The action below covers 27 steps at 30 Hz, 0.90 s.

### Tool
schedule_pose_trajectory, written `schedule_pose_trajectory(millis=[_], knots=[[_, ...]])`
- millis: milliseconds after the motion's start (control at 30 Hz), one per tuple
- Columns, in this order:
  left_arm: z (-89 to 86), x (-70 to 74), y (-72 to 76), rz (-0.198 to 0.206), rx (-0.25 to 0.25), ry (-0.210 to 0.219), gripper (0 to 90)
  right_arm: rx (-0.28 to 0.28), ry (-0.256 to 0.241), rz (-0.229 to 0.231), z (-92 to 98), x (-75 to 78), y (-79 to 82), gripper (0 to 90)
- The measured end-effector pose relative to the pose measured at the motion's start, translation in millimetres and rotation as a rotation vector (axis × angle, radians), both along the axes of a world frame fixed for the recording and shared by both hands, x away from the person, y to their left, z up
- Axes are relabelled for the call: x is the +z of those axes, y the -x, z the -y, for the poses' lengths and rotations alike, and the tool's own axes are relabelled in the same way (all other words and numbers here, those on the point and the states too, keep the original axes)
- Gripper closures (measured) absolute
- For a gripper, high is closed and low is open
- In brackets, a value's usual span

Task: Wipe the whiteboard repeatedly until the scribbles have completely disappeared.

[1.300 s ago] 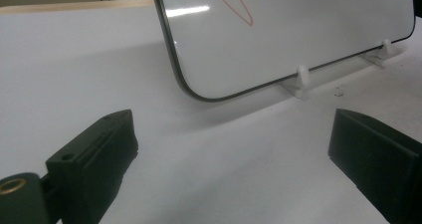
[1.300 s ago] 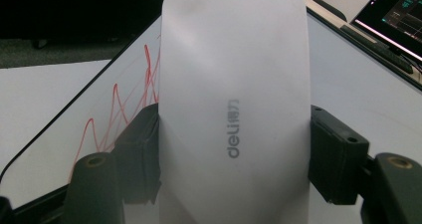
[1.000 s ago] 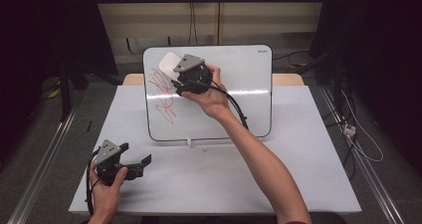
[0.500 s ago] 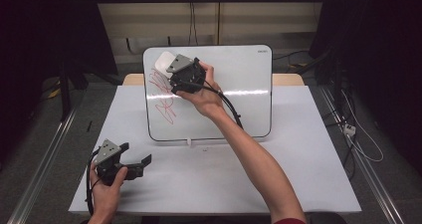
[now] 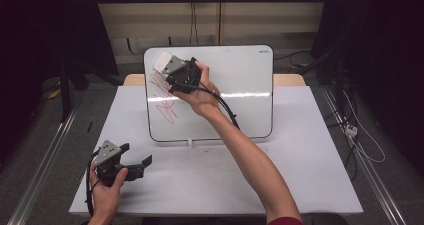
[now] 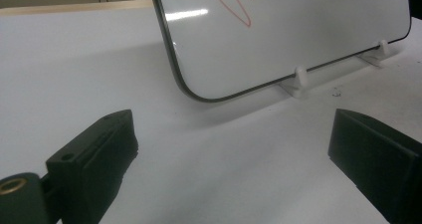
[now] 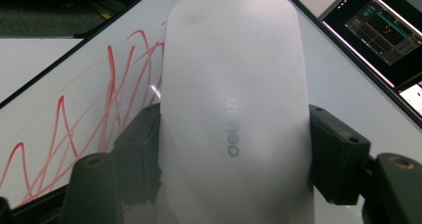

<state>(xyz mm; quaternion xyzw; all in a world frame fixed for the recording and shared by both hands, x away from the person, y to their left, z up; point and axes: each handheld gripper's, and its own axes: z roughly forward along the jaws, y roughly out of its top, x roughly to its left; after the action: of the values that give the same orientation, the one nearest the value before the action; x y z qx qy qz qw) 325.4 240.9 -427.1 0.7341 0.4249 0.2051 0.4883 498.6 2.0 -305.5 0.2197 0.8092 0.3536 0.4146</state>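
Note:
A whiteboard [image 5: 240,105] stands tilted on small feet at the back of the white table [image 5: 300,170], with red scribbles [image 5: 162,97] on its left part. My right gripper [image 5: 172,71] is shut on a white eraser [image 5: 163,61] and presses it against the board's top left corner, just above the scribbles. In the right gripper view the eraser [image 7: 234,99] sits between both jaws, with the red scribbles [image 7: 109,109] to its left. My left gripper [image 5: 136,154] rests open near the table's front left. Its jaws [image 6: 234,149] face the whiteboard's [image 6: 298,30] lower corner with nothing between them.
The board's white feet [image 6: 298,79] rest on the table. A monitor screen [image 7: 383,30] shows past the board's edge in the right gripper view. Cables [image 5: 360,135] lie on the floor to the right of the table.
My right gripper has carried the eraser up and to the left across the board, toward its top left corner. The left gripper has stayed put.

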Motion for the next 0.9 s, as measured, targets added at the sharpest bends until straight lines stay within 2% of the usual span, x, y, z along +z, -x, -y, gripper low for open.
schedule_pose_trajectory(millis=[267, 600, 900], knots=[[0.1, -0.1, -0.2, 0.0, 0.0, 0.0, 4.7, 0.007, -0.027, -0.018, 2.2, 2.2, 1.2, 30.2], [1.0, -0.2, -0.5, 0.0, -0.004, -0.005, 4.8, -0.012, 0.012, 0.018, -4.3, -0.5, 2.2, 31.3], [2.1, -0.3, -0.5, 0.0, -0.005, -0.005, 4.7, -0.021, 0.028, 0.023, -9.0, -2.9, 4.7, 31.4]])
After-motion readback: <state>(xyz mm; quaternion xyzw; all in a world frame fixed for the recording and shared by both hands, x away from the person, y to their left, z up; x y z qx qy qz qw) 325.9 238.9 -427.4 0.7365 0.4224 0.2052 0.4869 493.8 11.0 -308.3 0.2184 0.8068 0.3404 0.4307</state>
